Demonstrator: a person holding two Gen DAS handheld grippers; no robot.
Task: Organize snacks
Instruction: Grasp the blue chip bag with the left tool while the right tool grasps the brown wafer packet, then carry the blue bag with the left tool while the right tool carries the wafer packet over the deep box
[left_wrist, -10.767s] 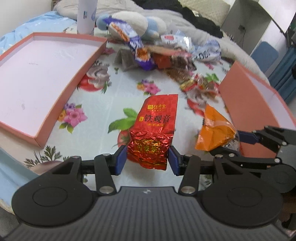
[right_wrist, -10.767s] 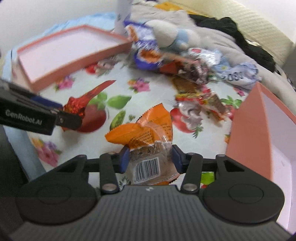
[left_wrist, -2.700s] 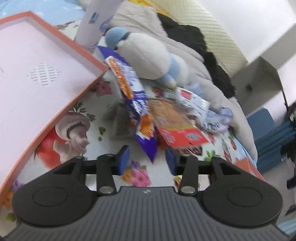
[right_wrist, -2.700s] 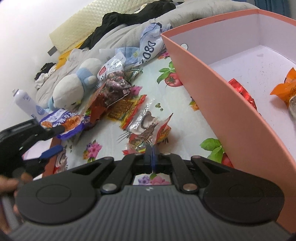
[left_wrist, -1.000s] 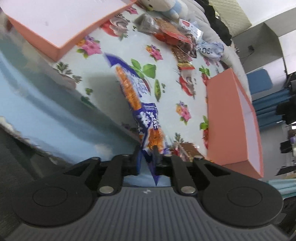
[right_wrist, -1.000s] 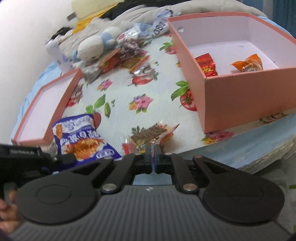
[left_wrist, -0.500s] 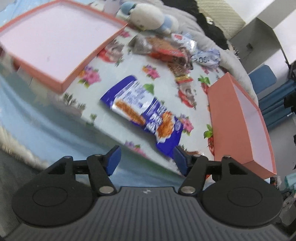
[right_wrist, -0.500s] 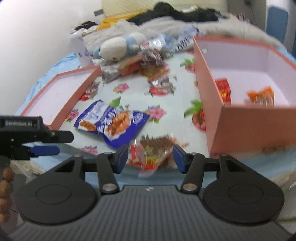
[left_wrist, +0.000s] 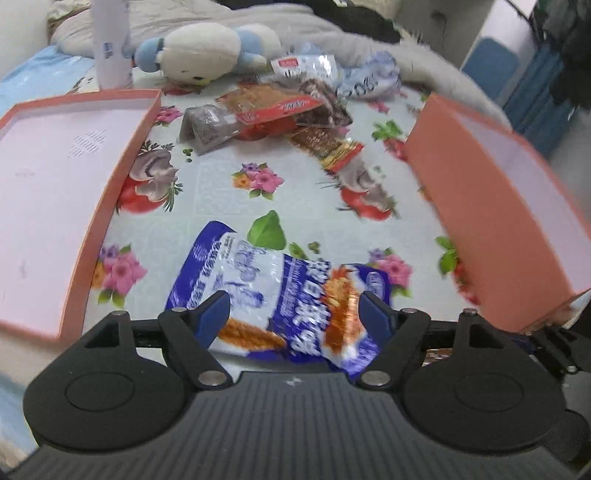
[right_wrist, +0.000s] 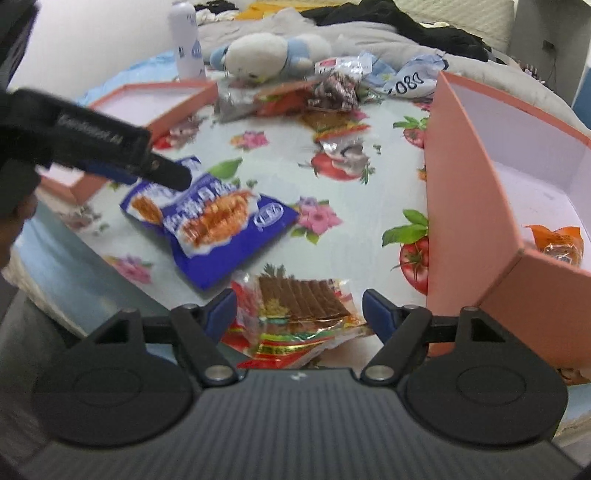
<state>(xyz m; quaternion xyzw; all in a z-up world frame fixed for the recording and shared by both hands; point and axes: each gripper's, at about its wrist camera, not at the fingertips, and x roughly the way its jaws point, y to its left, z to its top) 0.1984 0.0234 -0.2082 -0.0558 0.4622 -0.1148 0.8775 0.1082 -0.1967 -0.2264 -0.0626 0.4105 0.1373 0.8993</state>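
A blue and white snack bag (left_wrist: 258, 273) lies flat on the flowered cloth (left_wrist: 221, 206). My left gripper (left_wrist: 293, 299) hovers over its near end, jaws opening, pads off the bag. In the right wrist view the same bag (right_wrist: 221, 221) lies left of centre, with the left gripper's fingers (right_wrist: 162, 171) above its far corner. A brown wafer packet with a red edge (right_wrist: 291, 314) rests at the cloth's front edge. My right gripper (right_wrist: 298, 295) straddles it, jaws opening, pads clear of the packet.
A deep salmon box (right_wrist: 461, 184) stands at the right with an orange packet (right_wrist: 557, 243) inside. A shallow salmon tray (left_wrist: 122, 166) lies at the left. Behind are a heap of snacks (left_wrist: 288, 107), a plush toy (left_wrist: 207, 51) and a white bottle (left_wrist: 110, 44).
Both grippers went from shut to open and let go. The blue bag dropped flat onto the cloth and the wafer packet now lies at the front edge. Both wrists rolled level.
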